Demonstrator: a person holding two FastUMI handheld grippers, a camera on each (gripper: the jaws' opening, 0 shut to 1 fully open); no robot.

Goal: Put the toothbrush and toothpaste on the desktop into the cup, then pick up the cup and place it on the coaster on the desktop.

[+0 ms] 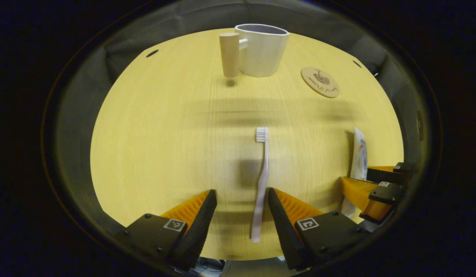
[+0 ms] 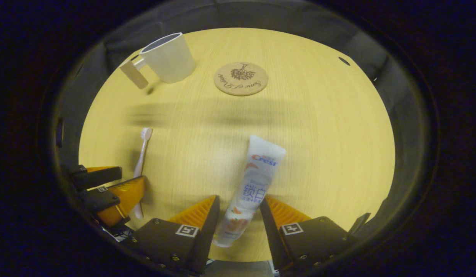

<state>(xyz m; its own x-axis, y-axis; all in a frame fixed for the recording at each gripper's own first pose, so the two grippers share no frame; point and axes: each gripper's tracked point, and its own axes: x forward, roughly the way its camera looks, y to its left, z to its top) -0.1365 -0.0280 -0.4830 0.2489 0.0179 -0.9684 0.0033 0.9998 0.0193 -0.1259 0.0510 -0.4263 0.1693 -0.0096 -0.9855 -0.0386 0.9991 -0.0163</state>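
A pale yellow wood-grain table (image 1: 165, 134) filled the middle of the booth, its grain running away from the cameras. Small dark oval holes (image 1: 152, 53) sat near its far corners. Beyond the edges, grey cloth walls (image 2: 119, 42) rose around it, folded and creased at the corners. Light fell from above, leaving soft, blurred bands of shadow (image 2: 238, 115) across the tabletop.

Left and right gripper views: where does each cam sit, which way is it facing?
Left gripper view: rides the left tool, low over the table, facing the cup; own fingers straddle the toothbrush.
Right gripper view: rides the right tool, facing the coaster; own fingers flank the toothpaste.
Shared: cup, coaster, toothbrush, toothpaste, and each other's tool.
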